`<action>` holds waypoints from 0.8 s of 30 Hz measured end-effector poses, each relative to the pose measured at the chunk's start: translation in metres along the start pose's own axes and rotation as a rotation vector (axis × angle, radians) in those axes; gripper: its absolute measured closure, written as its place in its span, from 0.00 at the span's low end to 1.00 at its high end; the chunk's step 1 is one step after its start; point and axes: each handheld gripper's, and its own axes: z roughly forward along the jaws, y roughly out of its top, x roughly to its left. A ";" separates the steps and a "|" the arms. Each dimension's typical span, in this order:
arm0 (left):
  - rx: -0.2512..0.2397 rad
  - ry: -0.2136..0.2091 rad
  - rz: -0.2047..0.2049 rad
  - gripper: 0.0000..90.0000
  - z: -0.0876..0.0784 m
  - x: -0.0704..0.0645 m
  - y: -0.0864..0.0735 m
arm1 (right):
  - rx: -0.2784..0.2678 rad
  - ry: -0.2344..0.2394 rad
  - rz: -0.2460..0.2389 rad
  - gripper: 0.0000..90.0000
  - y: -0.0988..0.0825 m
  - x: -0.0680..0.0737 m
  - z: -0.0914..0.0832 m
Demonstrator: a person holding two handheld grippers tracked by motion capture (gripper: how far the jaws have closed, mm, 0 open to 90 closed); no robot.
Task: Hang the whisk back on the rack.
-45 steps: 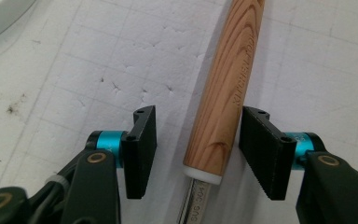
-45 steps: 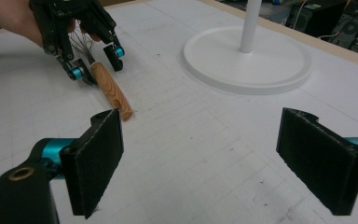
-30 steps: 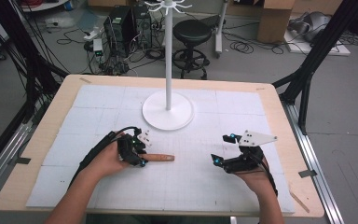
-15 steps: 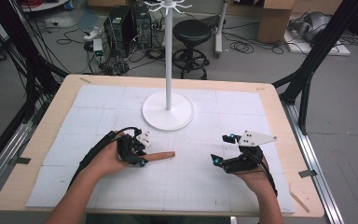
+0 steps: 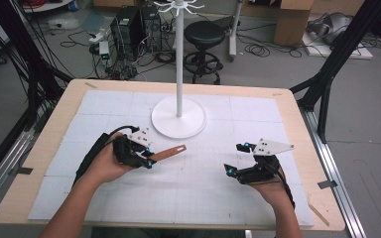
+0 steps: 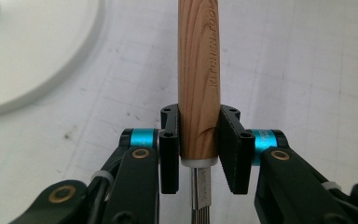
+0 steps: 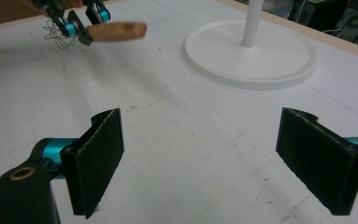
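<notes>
The left tool [image 5: 148,157] squeezes the wooden handle [image 6: 198,79] of a whisk [image 5: 167,153], holding it just above the tabletop [image 5: 39,163]. The handle points toward the white stand [image 5: 178,116], which is near. The right tool [image 5: 238,157] is wide apart and holds nothing, low over the white mat [image 7: 182,140].

You see a brown wood-grain whisk handle [image 6: 198,74], black jaws with turquoise rings, a white stand base [image 5: 178,118], and a white gridded mat [image 5: 188,183].
</notes>
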 end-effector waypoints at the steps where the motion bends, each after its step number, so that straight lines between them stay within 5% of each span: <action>1: -0.038 0.007 -0.005 0.79 -0.006 0.000 0.003 | -0.003 0.000 0.001 0.16 0.000 0.000 0.000; 14: -0.220 0.036 -0.027 0.79 -0.043 0.008 0.025 | -0.008 0.002 0.000 0.16 0.001 0.000 -0.001; 24: -0.311 0.046 -0.033 0.79 -0.066 0.015 0.044 | -0.009 0.001 -0.002 0.16 0.001 0.000 -0.002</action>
